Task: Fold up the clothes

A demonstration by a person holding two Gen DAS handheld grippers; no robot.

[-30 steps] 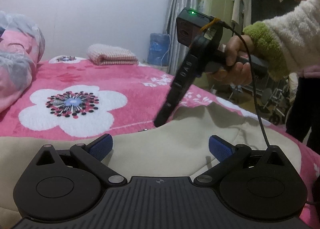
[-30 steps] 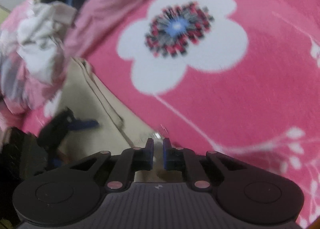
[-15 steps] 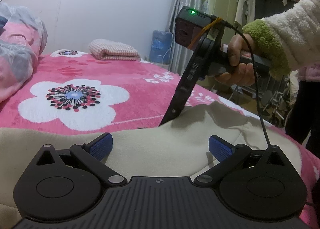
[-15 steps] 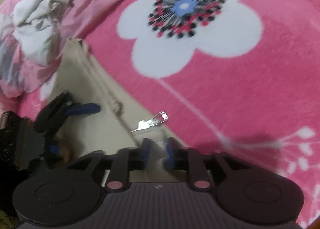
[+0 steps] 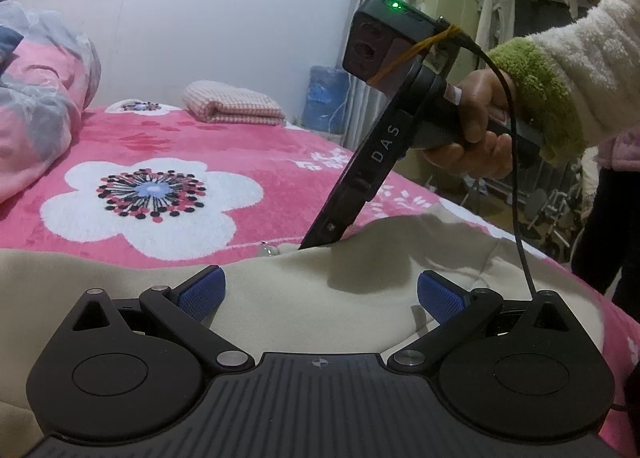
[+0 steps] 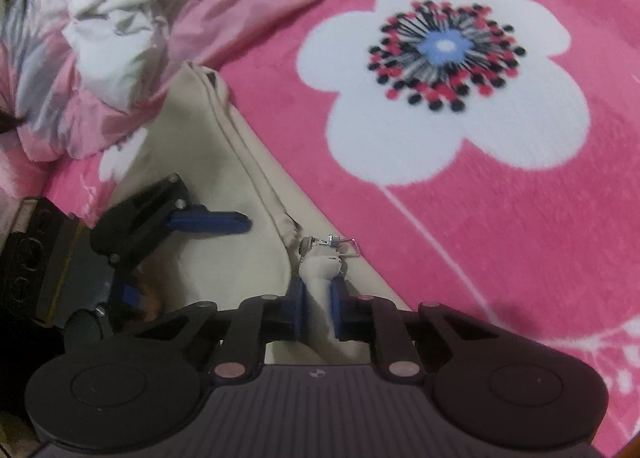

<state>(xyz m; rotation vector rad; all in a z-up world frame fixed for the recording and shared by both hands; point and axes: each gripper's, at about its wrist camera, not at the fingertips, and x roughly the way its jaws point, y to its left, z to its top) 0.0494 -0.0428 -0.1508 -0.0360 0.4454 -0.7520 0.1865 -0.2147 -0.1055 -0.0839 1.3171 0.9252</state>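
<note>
1. A cream garment (image 5: 304,298) lies spread on a bed covered by a pink blanket (image 5: 248,154) printed with big white flowers.
2. The left tongs (image 5: 320,290) hover low over the cream fabric with their blue pads (image 5: 202,292) spread wide and nothing between them.
3. The right tongs (image 6: 318,308) point steeply down at the garment's edge, where a bunch of cream fabric stands between the blue pads; the jaws are closing on it, and the pads appear to press its sides.
4. Just beyond that pinched fold sits a small metal zipper pull (image 6: 334,244), lying at the hem next to the pink blanket.
5. In the left wrist view, a hand (image 5: 476,130) in a fluffy white sleeve with a green cuff (image 5: 532,94) holds the right tool's handle.
6. A folded checked cloth (image 5: 232,108) rests at the far side of the bed, well apart from the garment.
7. Crumpled pink and white bedding (image 6: 100,42) is heaped beside the garment's far end.
</note>
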